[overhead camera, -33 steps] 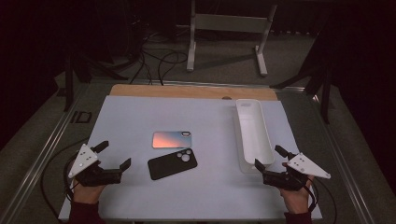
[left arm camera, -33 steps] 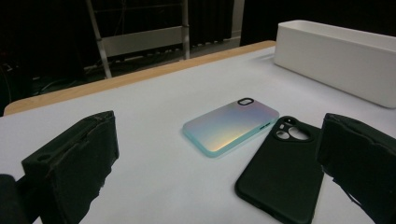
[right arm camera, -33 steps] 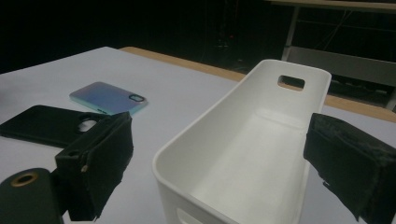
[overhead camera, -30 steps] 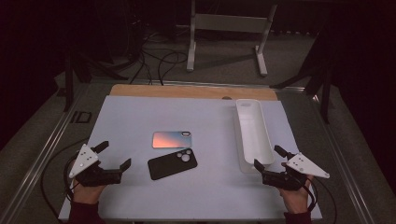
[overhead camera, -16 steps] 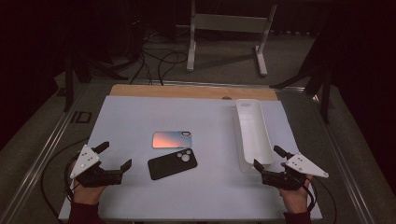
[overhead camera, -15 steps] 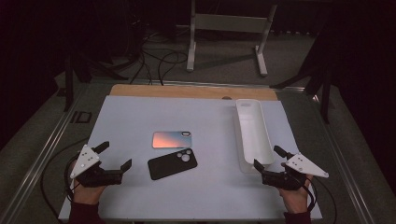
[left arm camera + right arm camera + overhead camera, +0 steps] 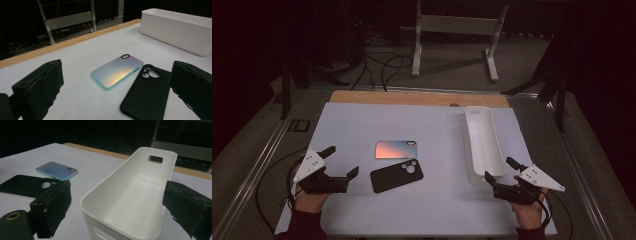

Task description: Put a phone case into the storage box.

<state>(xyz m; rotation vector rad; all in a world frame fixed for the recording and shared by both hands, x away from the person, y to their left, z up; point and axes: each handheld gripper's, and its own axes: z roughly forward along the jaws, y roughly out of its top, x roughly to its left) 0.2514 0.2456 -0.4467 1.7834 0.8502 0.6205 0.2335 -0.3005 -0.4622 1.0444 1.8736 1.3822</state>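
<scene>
An iridescent phone case (image 7: 396,149) (image 7: 117,71) (image 7: 56,170) lies flat in the middle of the white table. Just in front of it lies a black phone case (image 7: 396,175) (image 7: 146,93) (image 7: 26,185) with a round camera cutout. A long white bin (image 7: 483,145) (image 7: 130,195) (image 7: 177,30) stands empty at the right. My left gripper (image 7: 340,161) (image 7: 116,87) rests open at the front left, its jaws pointing toward both cases. My right gripper (image 7: 502,170) (image 7: 117,205) rests open at the front right, just short of the bin's near end. Neither holds anything.
A wooden strip (image 7: 417,98) runs along the table's far edge. Beyond it stand a metal frame (image 7: 457,30) and cables on the dark floor. Metal rails (image 7: 257,170) border the table on both sides.
</scene>
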